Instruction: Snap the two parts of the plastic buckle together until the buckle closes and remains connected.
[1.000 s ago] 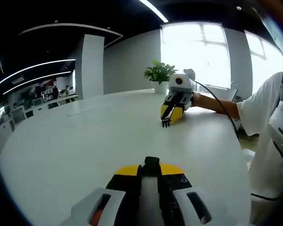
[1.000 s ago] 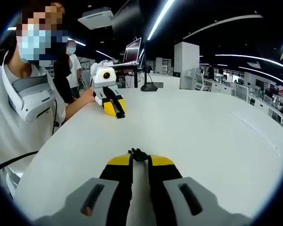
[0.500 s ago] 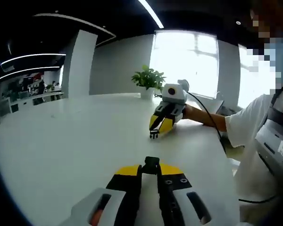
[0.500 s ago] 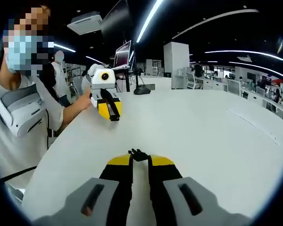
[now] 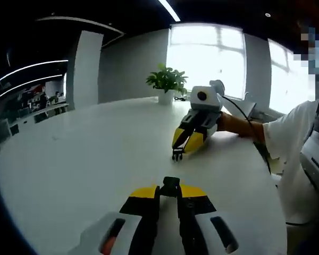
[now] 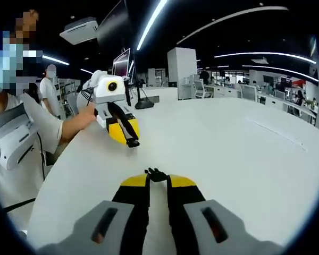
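left gripper (image 5: 170, 187): jaws clenched on a black buckle part (image 5: 171, 184), its long axis pointing forward along the jaws | right gripper (image 6: 157, 177): jaws clenched on pronged buckle part (image 6: 157, 174), prongs forward | both parts above white surface (image 5: 85, 154), well apart, tips facing each other | potted plant (image 5: 167, 85) at far edge

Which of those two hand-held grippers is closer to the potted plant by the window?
The right hand-held gripper. It sits well up the white table toward the potted plant, pinching a black buckle piece. The left hand-held gripper is farther back, holding the other buckle half.
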`<state>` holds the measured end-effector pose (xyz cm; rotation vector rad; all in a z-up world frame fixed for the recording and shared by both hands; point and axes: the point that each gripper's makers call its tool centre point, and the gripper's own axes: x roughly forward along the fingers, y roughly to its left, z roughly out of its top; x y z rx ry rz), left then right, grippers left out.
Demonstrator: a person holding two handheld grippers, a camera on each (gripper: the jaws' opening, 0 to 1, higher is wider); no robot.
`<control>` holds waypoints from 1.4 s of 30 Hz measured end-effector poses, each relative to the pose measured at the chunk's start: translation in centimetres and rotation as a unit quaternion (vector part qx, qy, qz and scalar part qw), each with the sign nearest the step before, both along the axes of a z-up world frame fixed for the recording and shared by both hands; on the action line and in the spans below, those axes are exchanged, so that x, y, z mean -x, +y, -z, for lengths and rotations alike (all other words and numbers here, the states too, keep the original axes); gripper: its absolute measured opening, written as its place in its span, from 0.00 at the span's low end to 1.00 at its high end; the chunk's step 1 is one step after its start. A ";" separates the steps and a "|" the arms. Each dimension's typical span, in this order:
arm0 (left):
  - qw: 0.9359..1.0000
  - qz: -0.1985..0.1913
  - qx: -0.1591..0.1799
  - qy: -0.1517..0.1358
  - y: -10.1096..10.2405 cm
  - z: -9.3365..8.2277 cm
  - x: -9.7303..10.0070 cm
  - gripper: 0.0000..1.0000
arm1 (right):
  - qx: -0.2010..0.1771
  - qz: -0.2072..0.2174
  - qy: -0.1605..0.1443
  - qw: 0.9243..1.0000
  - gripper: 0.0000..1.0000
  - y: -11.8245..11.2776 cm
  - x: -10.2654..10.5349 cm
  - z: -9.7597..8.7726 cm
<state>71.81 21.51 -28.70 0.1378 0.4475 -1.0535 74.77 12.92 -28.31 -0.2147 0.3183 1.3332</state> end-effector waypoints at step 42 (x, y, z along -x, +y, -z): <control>0.999 0.040 -0.026 -0.018 -0.6 1.2 0.3 0.17 | 0.044 -0.011 -0.053 0.998 0.17 2.7 2.4 0.6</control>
